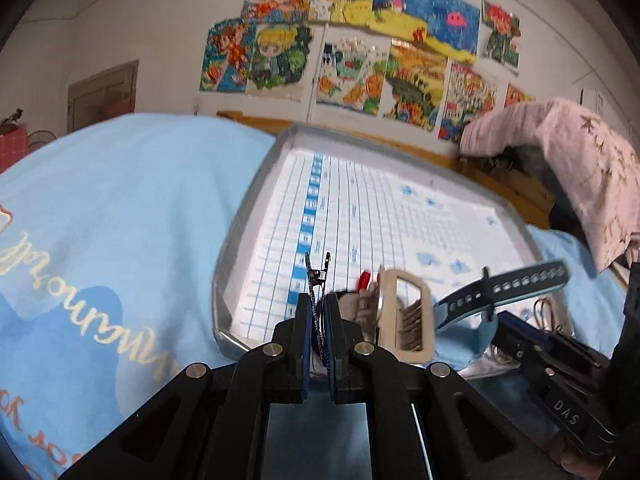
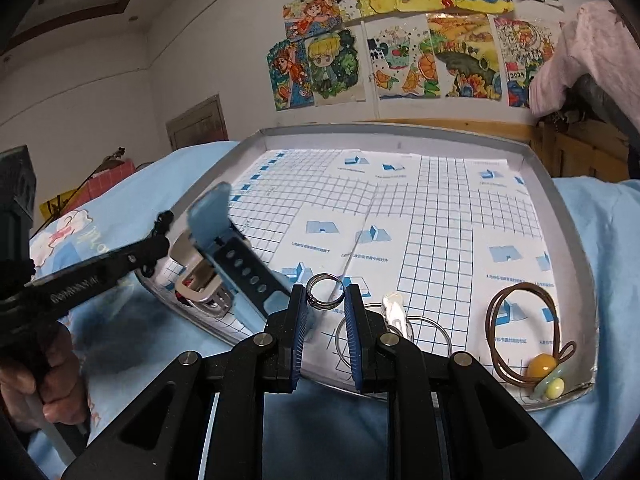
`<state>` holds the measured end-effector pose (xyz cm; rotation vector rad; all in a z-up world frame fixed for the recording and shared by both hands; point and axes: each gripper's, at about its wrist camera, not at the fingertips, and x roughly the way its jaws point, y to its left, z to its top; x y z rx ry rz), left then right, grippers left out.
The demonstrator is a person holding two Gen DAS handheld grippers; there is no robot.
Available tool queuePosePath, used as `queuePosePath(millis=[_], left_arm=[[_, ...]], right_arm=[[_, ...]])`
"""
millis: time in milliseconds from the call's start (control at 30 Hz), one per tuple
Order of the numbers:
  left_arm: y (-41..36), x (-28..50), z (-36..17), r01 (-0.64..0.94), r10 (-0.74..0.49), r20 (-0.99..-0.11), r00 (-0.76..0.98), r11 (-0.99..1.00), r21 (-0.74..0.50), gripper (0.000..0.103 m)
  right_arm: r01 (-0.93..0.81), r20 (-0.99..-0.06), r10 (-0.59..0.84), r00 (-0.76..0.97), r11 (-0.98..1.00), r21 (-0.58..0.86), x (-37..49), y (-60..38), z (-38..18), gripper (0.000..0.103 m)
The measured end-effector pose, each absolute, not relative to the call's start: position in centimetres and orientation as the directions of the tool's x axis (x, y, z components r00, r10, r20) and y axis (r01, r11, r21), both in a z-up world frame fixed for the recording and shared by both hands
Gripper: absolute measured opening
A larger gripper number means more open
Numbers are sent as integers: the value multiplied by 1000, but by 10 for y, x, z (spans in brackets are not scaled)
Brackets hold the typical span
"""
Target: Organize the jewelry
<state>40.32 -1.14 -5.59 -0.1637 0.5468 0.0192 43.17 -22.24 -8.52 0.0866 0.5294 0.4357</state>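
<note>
Jaws of the left gripper are pressed nearly together on a thin black clip, which stands upright between the pads above the tray's near-left edge. Just right of it lie a beige clasp and a black watch strap. Further right, the right gripper has its jaws partly open — a silver ring rests on the tray's grid paper at their tips, gripped by neither. A brown hair tie with beads lies in the tray's near-right corner.
</note>
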Motion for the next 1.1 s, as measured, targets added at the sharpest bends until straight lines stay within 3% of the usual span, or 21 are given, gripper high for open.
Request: queuePosePath(millis=[533, 600, 733, 800, 900, 967, 1100], left_arm=[[-14, 395, -57, -28, -51, -530, 846, 990, -141, 9], [-14, 391, -54, -28, -50, -530, 847, 990, -137, 17], [-13, 372, -42, -44, -24, -476, 879, 990, -131, 71], [-13, 354, -30, -36, -21, -412, 911, 991, -130, 71], [-16, 341, -15, -40, -1, -391, 920, 995, -96, 73], [-15, 331, -3, -42, 0, -369, 930, 993, -106, 84], [-10, 305, 18, -53, 2, -306, 952, 986, -157, 94]], right_arm=[[-368, -501, 390, 773, 918, 147, 430, -211, -89, 17], [-361, -496, 383, 779, 921, 144, 429, -212, -87, 18], [-326, -464, 349, 815, 936, 131, 419, -218, -76, 24], [-296, -433, 316, 844, 948, 114, 411, -222, -67, 38], [-262, -383, 283, 879, 959, 108, 399, -232, -52, 42], [-233, -355, 263, 897, 964, 125, 389, -241, -40, 45], [-218, -303, 246, 921, 968, 125, 366, -252, -21, 57]])
